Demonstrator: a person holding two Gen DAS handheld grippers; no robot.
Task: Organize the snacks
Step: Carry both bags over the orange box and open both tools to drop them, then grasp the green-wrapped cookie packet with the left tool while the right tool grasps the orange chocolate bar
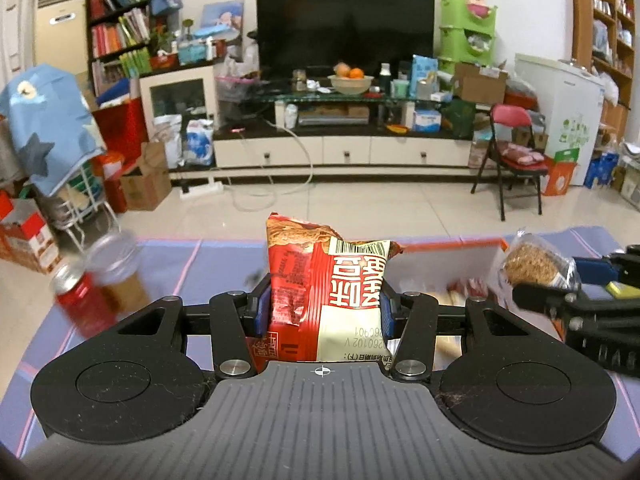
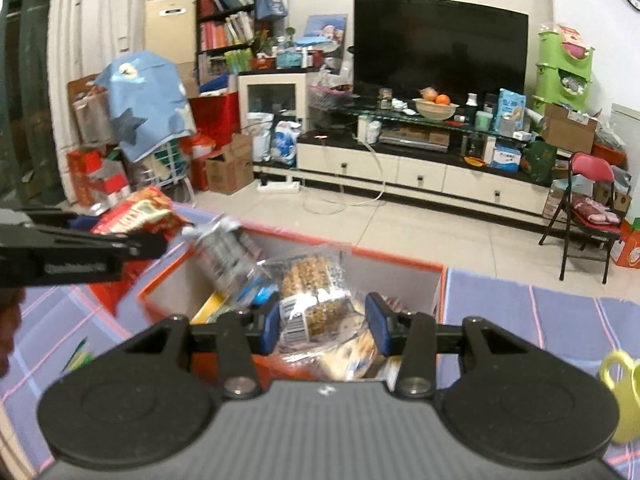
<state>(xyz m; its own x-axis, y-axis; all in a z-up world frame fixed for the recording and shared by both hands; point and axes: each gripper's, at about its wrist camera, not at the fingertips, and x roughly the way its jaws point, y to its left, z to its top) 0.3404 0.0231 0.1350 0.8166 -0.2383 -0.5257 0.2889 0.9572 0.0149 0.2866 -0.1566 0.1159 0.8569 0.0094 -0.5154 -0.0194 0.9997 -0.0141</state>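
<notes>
Red and crinkled, the snack bag (image 1: 326, 292) rides pinched in the left gripper (image 1: 324, 308) above the purple tablecloth (image 1: 172, 264), while the right gripper (image 2: 322, 326) clamps a clear-wrapped oat cake (image 2: 316, 300) over the orange-rimmed box (image 2: 400, 258), so each should be lowered inside before letting go.

Red snack packet (image 1: 320, 292) upright; clear-wrapped cake (image 2: 316, 304) above orange-rimmed box (image 2: 400, 258)

One red-and-cream foil snack packet (image 1: 326, 292); one clear-wrapped brown grain cake (image 2: 316, 304). One orange-rimmed box (image 2: 400, 258). One red can (image 1: 82, 300); one yellow-green mug (image 2: 624, 392).
</notes>
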